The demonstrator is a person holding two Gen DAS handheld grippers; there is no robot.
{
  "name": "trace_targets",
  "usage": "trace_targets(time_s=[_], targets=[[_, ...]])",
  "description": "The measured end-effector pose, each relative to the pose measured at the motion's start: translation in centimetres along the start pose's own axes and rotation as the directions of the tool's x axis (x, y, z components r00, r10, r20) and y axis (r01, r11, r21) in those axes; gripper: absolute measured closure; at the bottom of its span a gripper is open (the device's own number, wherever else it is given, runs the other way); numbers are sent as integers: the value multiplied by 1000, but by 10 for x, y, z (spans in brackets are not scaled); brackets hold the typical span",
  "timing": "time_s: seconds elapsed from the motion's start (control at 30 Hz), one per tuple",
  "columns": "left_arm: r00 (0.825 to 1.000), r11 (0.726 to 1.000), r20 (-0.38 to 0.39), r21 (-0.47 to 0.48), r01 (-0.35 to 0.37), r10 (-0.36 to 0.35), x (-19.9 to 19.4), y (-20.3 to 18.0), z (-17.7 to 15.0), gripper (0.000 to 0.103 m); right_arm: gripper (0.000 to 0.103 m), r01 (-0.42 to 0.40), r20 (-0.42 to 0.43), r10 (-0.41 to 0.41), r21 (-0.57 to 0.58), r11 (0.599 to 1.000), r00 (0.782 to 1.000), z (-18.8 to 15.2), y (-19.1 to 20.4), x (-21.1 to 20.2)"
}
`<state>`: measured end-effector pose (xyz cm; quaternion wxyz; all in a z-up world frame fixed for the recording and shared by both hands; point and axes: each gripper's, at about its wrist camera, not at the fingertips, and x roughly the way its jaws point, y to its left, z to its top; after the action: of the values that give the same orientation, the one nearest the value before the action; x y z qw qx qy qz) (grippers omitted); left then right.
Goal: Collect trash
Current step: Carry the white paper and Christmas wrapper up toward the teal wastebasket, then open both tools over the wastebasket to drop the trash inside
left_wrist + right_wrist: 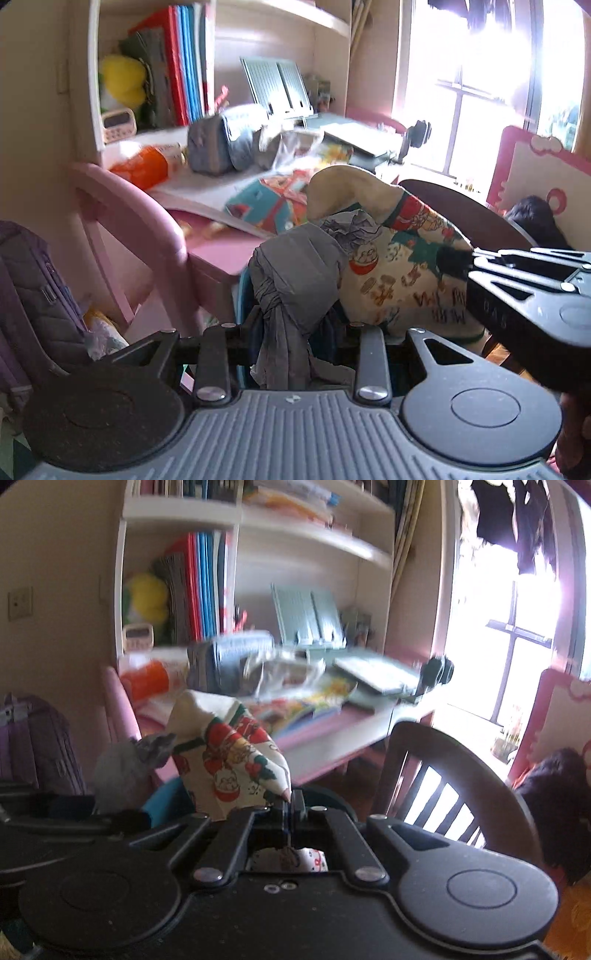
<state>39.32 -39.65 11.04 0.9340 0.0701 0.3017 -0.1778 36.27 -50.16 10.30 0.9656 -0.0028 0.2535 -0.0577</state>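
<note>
Before pink desk (pixel 221 254) | printed bag (pixel 399 266): white, cartoon-patterned, crumpled | right claw (pixel 288 805) grasping its corner | left claw (pixel 291 332) grasping knotted grey bag (pixel 295 280)

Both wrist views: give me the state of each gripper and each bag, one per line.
left gripper: shut on grey bag
grey bag: knotted, hanging between the closed fingers
right gripper: shut on printed bag
printed bag: pinched at one corner, bulging, held beside the grey bag
desk: cluttered, blurred

A cluttered pink desk (pixel 332 738) under white shelves (pixel 314 535), beside a glaring bright window (pixel 517 646).
</note>
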Motion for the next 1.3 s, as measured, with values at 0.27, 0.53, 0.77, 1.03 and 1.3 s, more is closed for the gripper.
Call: trace_targets(time_s=[0.27, 0.53, 0.77, 1.03, 1.3], targets=[[992, 998, -126, 68, -5, 13, 39, -16, -12, 71, 102, -39, -183, 22, -86, 996, 983, -26, 8, 28], [979, 992, -204, 122, 11, 15, 58, -24, -20, 69, 88, -86, -266, 42, -153, 984, 963, -38, 15, 34], [979, 991, -200, 131, -2, 28, 57, -24, -24, 42, 76, -84, -258, 41, -158, 984, 965, -39, 8, 26], [987, 993, -162, 120, 7, 13, 26, -16, -24, 33, 66, -103, -204, 76, -124, 987, 976, -31, 0, -5], [995, 995, -97, 99, -1, 11, -28, -3, -29, 26, 56, -134, -146, 112, -147, 980, 983, -26, 15, -54]])
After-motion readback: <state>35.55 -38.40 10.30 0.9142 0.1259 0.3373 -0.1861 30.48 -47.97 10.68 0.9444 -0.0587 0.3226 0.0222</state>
